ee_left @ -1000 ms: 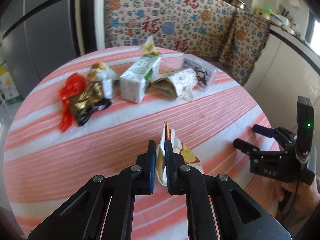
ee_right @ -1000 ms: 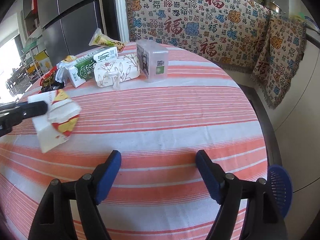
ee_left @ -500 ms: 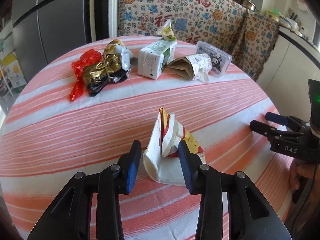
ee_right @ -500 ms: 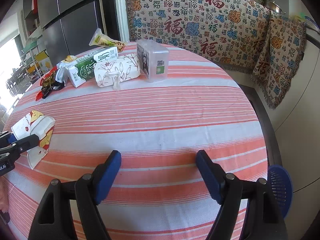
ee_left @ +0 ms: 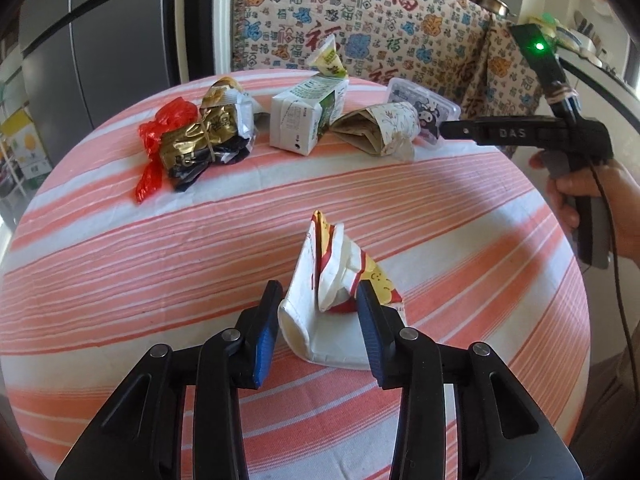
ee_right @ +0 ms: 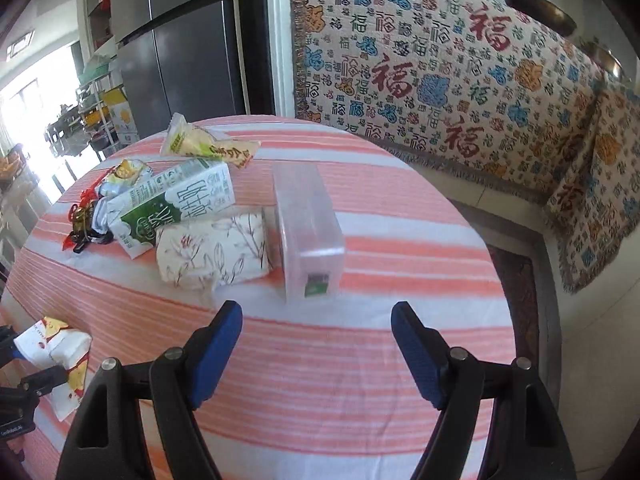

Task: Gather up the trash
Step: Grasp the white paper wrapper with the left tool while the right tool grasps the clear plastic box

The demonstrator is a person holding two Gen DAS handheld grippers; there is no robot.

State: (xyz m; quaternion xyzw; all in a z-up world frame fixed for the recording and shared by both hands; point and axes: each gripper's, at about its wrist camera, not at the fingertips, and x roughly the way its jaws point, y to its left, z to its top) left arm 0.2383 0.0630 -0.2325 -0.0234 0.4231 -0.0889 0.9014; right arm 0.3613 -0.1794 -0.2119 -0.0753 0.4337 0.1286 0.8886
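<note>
A crumpled white, red and yellow paper wrapper (ee_left: 304,280) lies on the striped tablecloth (ee_left: 160,260), between the fingers of my left gripper (ee_left: 319,296). That gripper is open and its pads do not press on the wrapper. The same wrapper (ee_right: 52,354) shows at the left edge of the right wrist view. My right gripper (ee_right: 317,312) is open and holds nothing, just short of a clear plastic box (ee_right: 308,232). Beside the box lie a floral paper bag (ee_right: 216,252), a green and white milk carton (ee_right: 176,208), a yellow snack packet (ee_right: 208,144) and red and gold wrappers (ee_left: 192,140).
The round table's edge curves close on the right, with floor and a dark rug (ee_right: 516,280) beyond. A patterned blanket (ee_right: 440,80) covers furniture behind the table. A dark fridge (ee_right: 180,60) stands at the back left. A person's hand (ee_left: 580,188) holds the right gripper.
My left gripper opened and let the paper wrapper settle on the table. My right gripper moved across the table toward the far pile and now faces the clear box.
</note>
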